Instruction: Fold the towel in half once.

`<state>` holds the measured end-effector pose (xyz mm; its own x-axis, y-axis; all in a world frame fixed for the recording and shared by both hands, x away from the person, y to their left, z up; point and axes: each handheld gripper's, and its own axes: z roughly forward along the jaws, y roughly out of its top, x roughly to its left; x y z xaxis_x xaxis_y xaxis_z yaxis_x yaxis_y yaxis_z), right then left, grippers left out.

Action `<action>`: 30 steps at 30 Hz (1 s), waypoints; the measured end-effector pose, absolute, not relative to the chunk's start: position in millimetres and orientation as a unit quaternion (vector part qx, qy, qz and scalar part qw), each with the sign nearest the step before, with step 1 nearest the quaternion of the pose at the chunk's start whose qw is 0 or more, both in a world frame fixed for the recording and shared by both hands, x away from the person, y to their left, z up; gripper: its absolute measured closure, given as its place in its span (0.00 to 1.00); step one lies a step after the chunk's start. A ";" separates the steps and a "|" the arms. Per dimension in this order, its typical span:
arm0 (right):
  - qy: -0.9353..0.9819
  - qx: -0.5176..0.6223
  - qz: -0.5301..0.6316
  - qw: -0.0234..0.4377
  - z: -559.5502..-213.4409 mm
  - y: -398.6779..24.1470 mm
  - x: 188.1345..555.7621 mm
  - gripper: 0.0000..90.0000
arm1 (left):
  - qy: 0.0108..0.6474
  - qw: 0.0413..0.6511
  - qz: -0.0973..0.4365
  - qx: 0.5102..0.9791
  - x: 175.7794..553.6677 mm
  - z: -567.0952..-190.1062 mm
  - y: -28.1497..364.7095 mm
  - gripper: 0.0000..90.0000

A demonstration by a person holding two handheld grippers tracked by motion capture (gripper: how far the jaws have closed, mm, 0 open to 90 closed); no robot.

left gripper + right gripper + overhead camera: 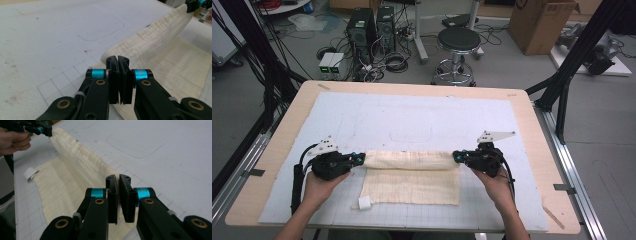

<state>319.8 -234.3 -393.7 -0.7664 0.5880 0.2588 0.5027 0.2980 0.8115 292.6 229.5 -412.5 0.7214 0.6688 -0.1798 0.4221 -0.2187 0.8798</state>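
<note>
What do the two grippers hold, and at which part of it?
Both hold the cream cloth: the left gripper pinches its far left corner, the right gripper its far right corner, lifting that edge.

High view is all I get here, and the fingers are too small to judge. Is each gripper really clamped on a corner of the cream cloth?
Observer: Yes. The left gripper is shut on the cloth, a corner pinched between its fingers.
Operator: And the right?
Observer: The right gripper is shut on its corner too.
Operator: Is the held edge off the mat?
Observer: Yes, lifted and stretched between the grippers, above the mat.
</note>
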 end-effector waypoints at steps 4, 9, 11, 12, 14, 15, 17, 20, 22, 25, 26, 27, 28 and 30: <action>0.805 0.340 0.484 0.040 -395.6 -235.7 314.3 0.95 | 0.352 0.513 0.115 0.775 288.1 -416.6 228.6 0.97; 0.810 0.340 0.476 0.038 -399.5 -235.6 307.6 0.95 | 0.345 0.514 0.111 0.777 282.2 -419.8 228.0 0.97; 0.810 0.339 0.477 0.037 -401.3 -236.3 305.4 0.95 | 0.340 0.515 0.107 0.779 279.0 -420.7 228.1 0.97; 0.811 0.338 0.476 0.037 -402.1 -236.5 304.3 0.95 | 0.337 0.512 0.107 0.783 277.1 -420.9 228.1 0.97; 0.812 0.337 0.476 0.037 -403.3 -236.8 301.0 0.95 | 0.333 0.508 0.108 0.787 274.4 -421.3 228.8 0.97; 0.811 0.336 0.478 0.035 -404.1 -236.9 299.8 0.95 | 0.334 0.508 0.108 0.787 273.3 -421.8 228.6 0.97; 0.814 0.335 0.474 0.033 -405.6 -236.5 296.1 0.95 | 0.331 0.508 0.107 0.788 270.9 -422.6 230.3 0.97; 0.816 0.332 0.473 0.026 -409.0 -236.4 291.8 0.95 | 0.333 0.513 0.104 0.785 267.1 -424.6 232.6 0.97; 0.815 0.329 0.475 0.026 -411.0 -236.8 290.3 0.95 | 0.329 0.508 0.101 0.789 264.3 -425.4 232.3 0.97; 0.816 0.331 0.473 0.022 -413.9 -237.1 286.9 0.95 | 0.325 0.506 0.100 0.793 260.6 -426.3 232.1 0.97; 0.817 0.330 0.473 0.019 -414.7 -237.3 285.9 0.95 | 0.325 0.507 0.100 0.792 259.4 -426.5 232.4 0.97; 0.817 0.329 0.474 0.019 -415.2 -237.0 284.2 0.95 | 0.324 0.506 0.099 0.793 258.2 -427.0 233.1 0.97; 0.818 0.326 0.474 0.020 -415.7 -237.0 282.5 0.95 | 0.324 0.505 0.097 0.794 257.1 -427.3 233.2 0.97; 0.818 0.326 0.473 0.018 -416.2 -236.6 279.1 0.95 | 0.322 0.503 0.097 0.796 254.7 -428.2 233.9 0.97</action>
